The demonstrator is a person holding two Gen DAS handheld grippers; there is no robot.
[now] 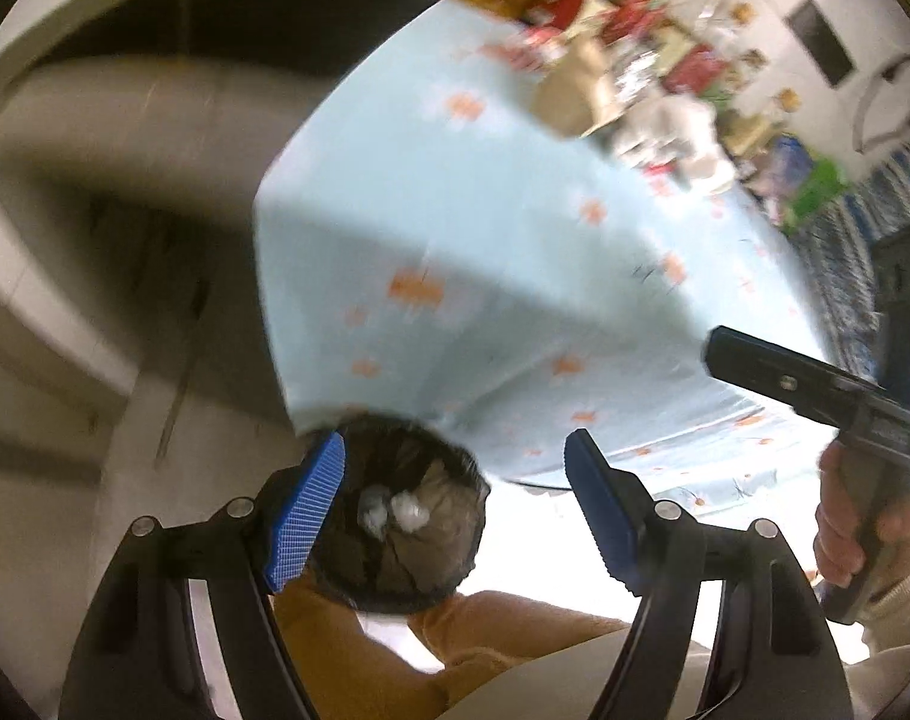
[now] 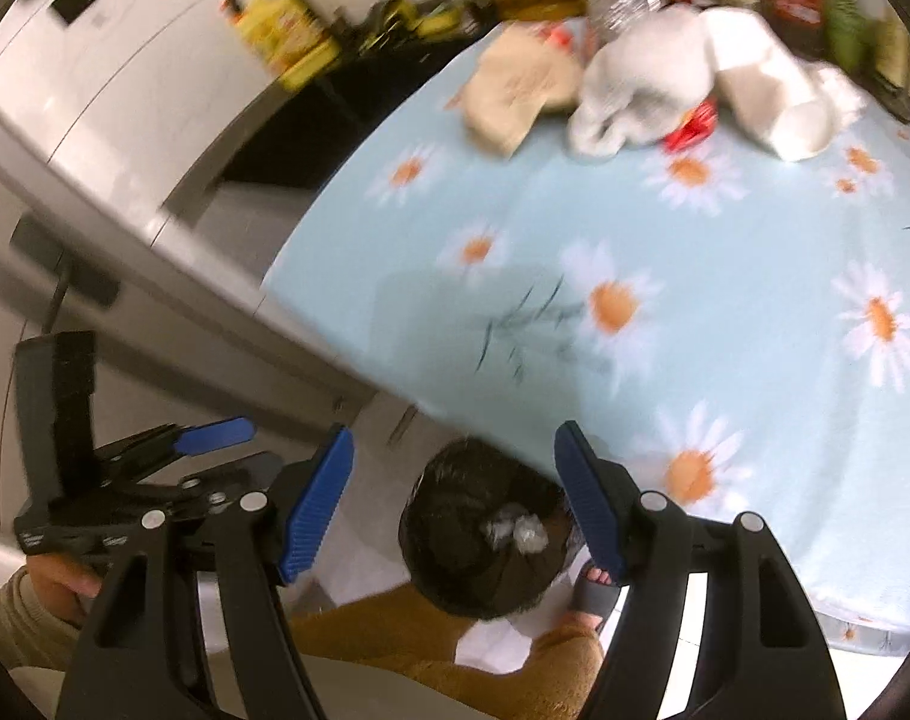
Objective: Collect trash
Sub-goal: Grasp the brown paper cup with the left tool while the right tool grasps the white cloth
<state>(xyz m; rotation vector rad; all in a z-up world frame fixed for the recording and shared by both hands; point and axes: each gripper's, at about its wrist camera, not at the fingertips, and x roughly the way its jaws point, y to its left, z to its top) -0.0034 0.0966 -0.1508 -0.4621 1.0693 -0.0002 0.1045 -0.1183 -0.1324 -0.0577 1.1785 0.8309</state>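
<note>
Below and between the spread fingers of both grippers, a small bin lined with a black bag is seen on the floor, at the edge of the worktop with its daisy-print cloth. Two crumpled white wads already lie inside the liner. The left gripper is held with its fingers wide apart and nothing between them; the right gripper is likewise parted and empty.

Beyond the fingertips of the right gripper, at the far side of the worktop, a heap of crumpled white paper or cloth and a flattened tan paper bag are judged to be the remaining trash. Such pieces are expected to be light, soft and easily crushed, so a pinch on a raised fold should serve; a flat edge would probably slip.

A yellow jug and red packages are visible further off, but motion blur leaves no label readable.
</note>
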